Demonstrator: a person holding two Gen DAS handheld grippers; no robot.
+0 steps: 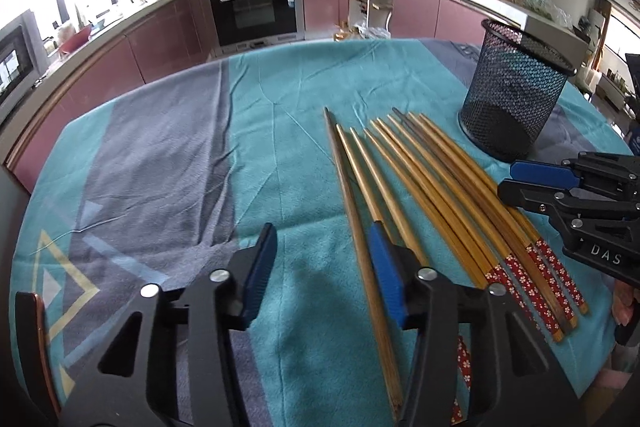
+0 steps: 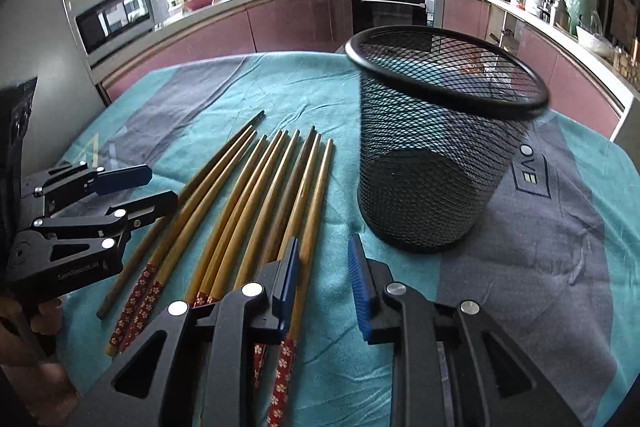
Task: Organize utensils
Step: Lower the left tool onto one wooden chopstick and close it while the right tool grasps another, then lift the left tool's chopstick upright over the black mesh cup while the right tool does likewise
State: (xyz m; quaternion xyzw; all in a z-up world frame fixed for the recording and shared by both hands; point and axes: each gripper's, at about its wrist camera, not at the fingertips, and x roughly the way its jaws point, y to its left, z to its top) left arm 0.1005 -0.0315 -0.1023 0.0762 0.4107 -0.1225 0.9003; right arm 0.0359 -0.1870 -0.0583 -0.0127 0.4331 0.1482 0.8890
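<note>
Both claws hover low over the near edge of the counter, jaws parted, grasping nothing. Left claw (image 1: 322, 277) has one pad against the leftmost chopsticks; right claw (image 2: 324, 287) straddles bare cloth beside the rightmost. Between them the chopsticks (image 1: 404, 187) lie fanned on the teal cloth (image 1: 248, 115). A careless pinch could likely roll or scatter them. Farther toward the right edge, the black mesh holder (image 2: 432, 163) stands upright, apparently empty.
</note>
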